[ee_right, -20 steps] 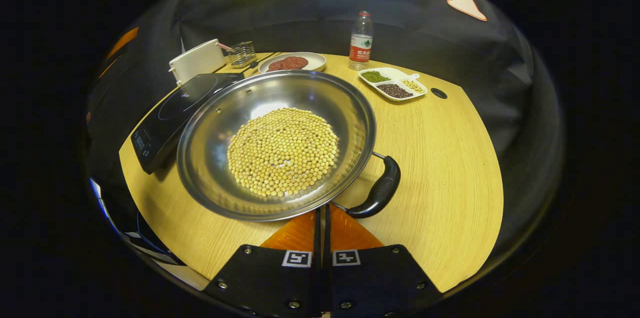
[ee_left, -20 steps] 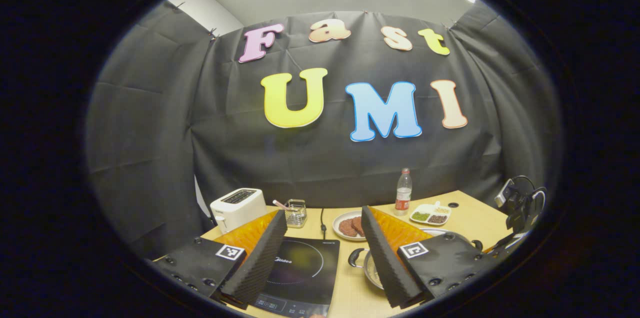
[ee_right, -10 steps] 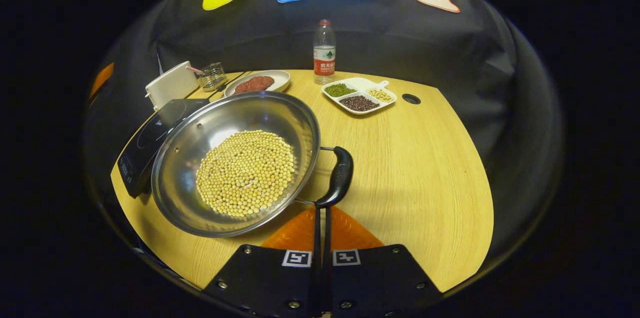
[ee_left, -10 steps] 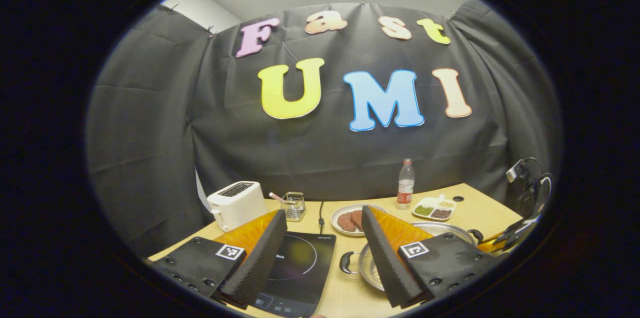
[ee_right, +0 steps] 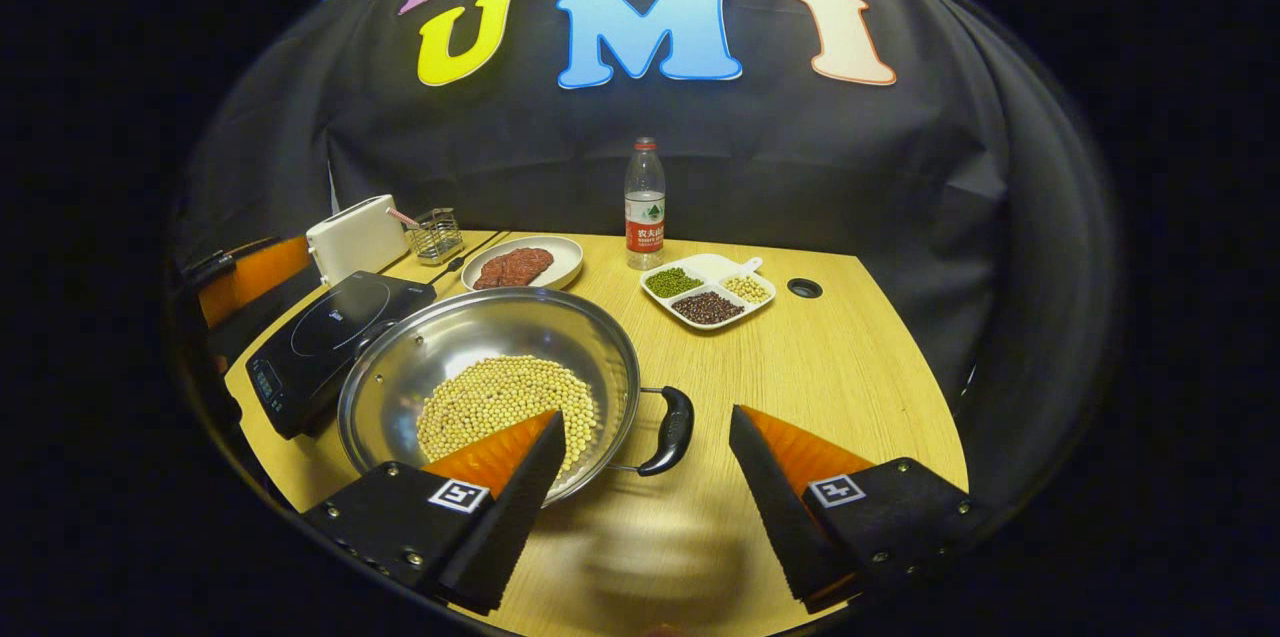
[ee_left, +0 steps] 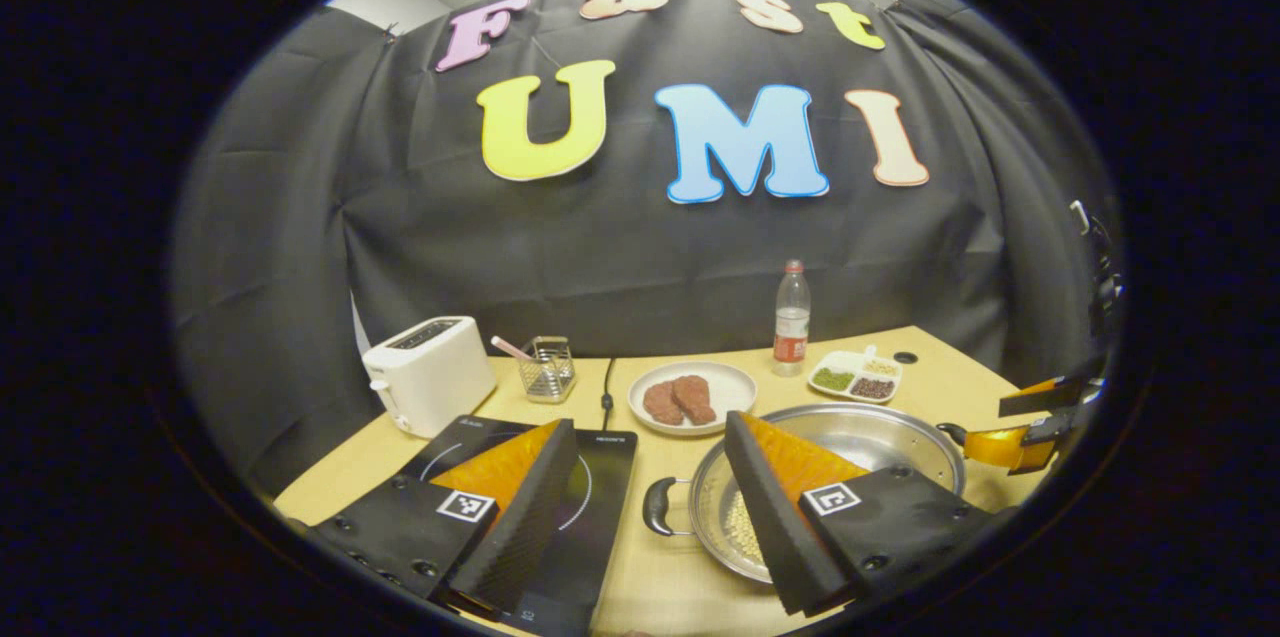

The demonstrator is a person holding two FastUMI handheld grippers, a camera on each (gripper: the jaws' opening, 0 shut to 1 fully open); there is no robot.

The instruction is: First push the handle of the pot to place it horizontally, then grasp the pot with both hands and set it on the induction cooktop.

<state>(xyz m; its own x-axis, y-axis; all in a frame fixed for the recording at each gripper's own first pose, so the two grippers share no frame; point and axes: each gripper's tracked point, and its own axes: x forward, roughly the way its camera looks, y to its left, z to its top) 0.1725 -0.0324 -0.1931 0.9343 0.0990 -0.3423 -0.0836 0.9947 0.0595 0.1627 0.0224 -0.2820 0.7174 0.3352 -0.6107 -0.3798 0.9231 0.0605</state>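
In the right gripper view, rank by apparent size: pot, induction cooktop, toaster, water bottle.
1. pot, largest and nearest the camera.
2. induction cooktop.
3. toaster and water bottle: both far back and look alike in size, so I won't rank them.

— Where does the pot (ee_right: pixel 490 372) sit?

— On the table (ee_right: pixel 840 387), just right of the cooktop (ee_right: pixel 335 332), with beans (ee_right: pixel 500 397) in it and one handle (ee_right: pixel 672 429) on its right side.

— And behind it?

— A plate (ee_right: pixel 522 262) with meat, toward the wall. Left of the plate stand a wire basket (ee_right: pixel 437 235) and a toaster (ee_right: pixel 355 237). Right of the plate are a bottle (ee_right: pixel 645 205) and, just before it, a divided dish (ee_right: pixel 708 292).

— The grippers?

— The right gripper (ee_right: pixel 645 487) hangs before the pot's right handle; the left gripper (ee_left: pixel 650 507) is between cooktop (ee_left: pixel 590 477) and pot (ee_left: pixel 880 442).
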